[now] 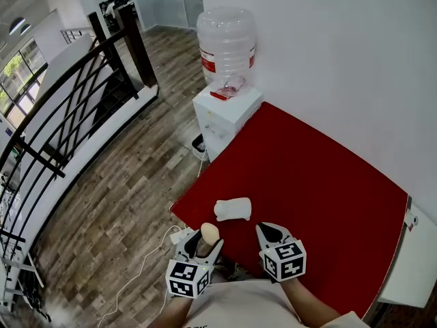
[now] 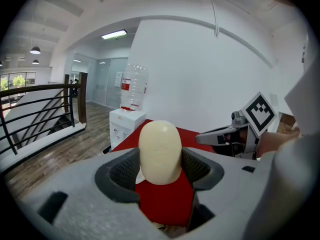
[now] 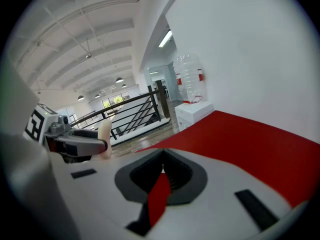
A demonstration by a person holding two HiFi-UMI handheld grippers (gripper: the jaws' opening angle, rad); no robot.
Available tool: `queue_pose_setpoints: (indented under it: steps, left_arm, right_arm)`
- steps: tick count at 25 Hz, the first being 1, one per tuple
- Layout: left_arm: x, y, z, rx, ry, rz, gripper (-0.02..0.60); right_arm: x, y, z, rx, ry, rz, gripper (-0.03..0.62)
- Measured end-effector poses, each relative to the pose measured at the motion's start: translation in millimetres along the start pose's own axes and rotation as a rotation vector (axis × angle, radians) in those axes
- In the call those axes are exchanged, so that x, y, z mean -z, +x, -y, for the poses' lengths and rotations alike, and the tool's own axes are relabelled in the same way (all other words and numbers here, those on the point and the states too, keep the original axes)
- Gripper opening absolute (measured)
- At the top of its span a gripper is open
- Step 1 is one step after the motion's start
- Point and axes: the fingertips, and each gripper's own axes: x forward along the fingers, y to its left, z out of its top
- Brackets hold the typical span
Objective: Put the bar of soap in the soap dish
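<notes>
Head view. We see the left gripper (image 1: pixel 205 246) clamped on the cream bar of soap (image 1: pixel 209 233). The bar stands upright between the jaws, its rounded top above them. In the left gripper view both ribbed pads (image 2: pixel 123 170) press on the flanks of the soap, and the jaws stand wide about it.

The white soap dish (image 1: pixel 233 209) lies on the red table (image 1: pixel 321 183) near its front left corner. It is at about one o'clock of the soap, close by but apart from it, and nothing lies in it.

The right gripper (image 1: pixel 272 234) sits at three o'clock of the left one. Its jaws are drawn together with nothing between them, as the right gripper view confirms.

A white water dispenser (image 1: pixel 225 111) bearing a clear bottle (image 1: pixel 226 43) stands at twelve o'clock of the dish, beside the table's far left corner. A black railing (image 1: pixel 65 108) runs at ten o'clock.
</notes>
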Motion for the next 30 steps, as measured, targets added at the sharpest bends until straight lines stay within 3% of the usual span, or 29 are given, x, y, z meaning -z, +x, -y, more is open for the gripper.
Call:
queue_pose_setpoints:
  steps: [21,30]
  left_arm:
    - [-21.0,43.1,-32.9,0.072,0.051,-0.057,0.27]
    - [-31.5,85.6,-58.7,0.085,0.069,-0.067,0.27]
  right_arm:
    - [-14.0,32.3,16.7,0.074,0.064,-0.003,0.004]
    - [-21.5,66.5,40.7,0.097,0.078,-0.021,0.004]
